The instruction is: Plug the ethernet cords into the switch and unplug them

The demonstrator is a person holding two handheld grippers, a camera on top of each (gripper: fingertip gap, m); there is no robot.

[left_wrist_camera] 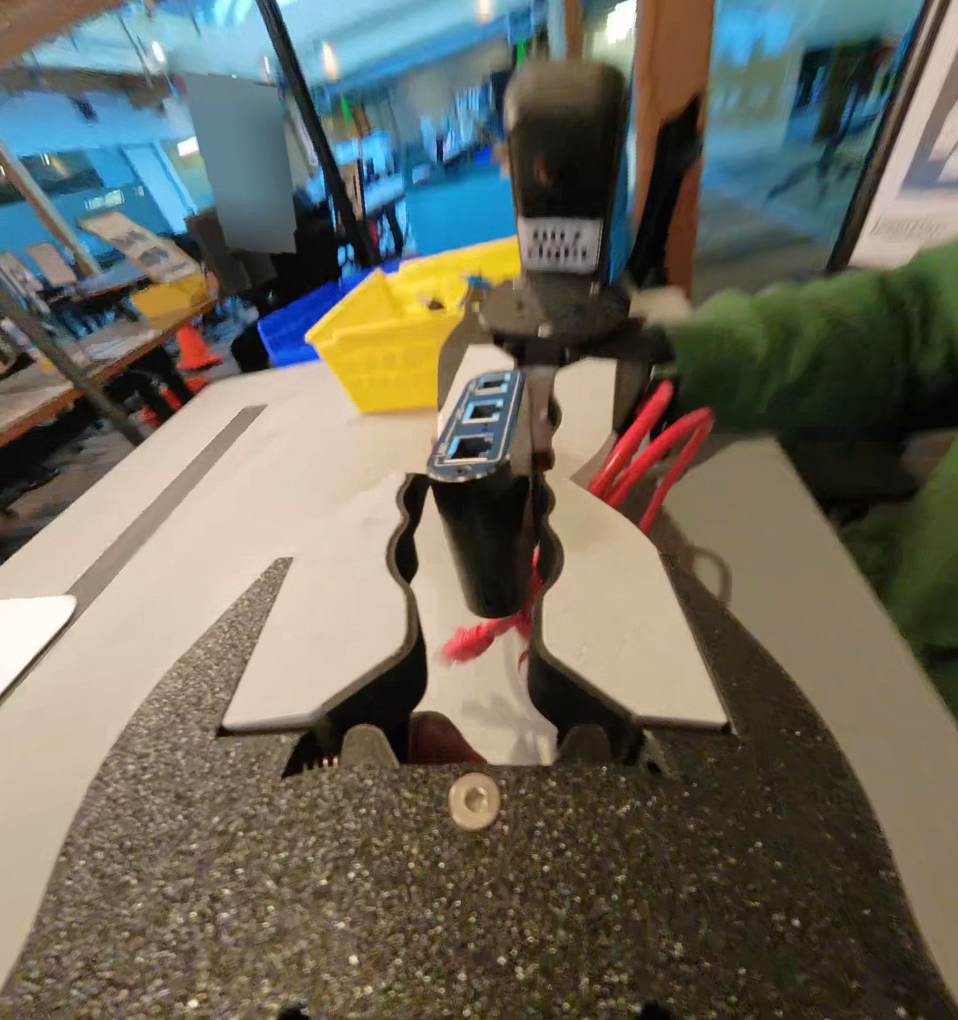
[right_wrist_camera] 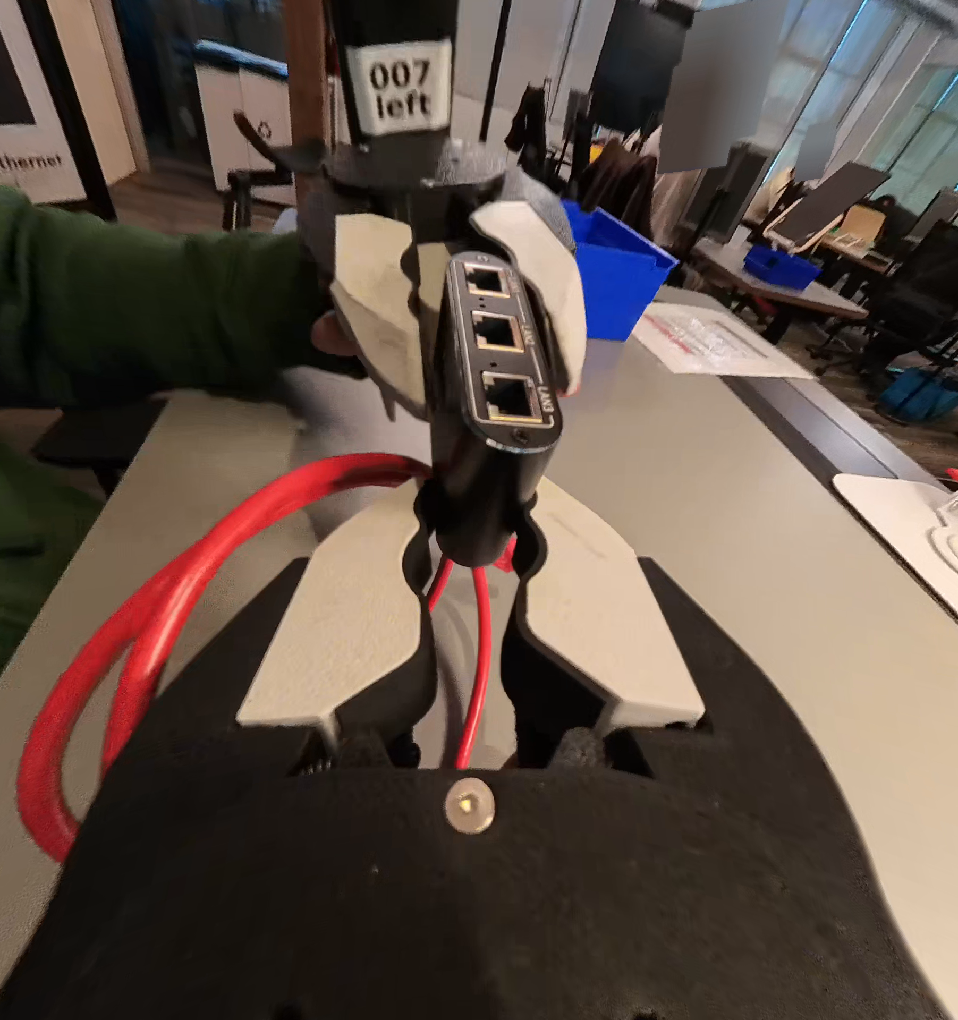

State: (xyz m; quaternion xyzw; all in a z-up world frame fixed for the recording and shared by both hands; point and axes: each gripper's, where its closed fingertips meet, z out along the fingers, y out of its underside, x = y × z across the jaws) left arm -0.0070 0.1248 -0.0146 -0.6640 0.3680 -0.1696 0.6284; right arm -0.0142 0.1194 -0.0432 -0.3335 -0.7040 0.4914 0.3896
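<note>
The black switch is held in the air above the grey table by both grippers. Its three ports face the cameras and are empty. My left gripper is shut on the switch's body. My right gripper is shut on the same switch from the opposite side, and it shows beyond the switch in the left wrist view. Red ethernet cords loop to the left of and under the switch. A red plug hangs blurred below it.
A yellow bin and a blue bin stand at the table's far edge. A white pad lies to one side, with a clear plastic sleeve farther back. A person's green sleeve reaches in. Less than 4 cm separates the two grippers' tips.
</note>
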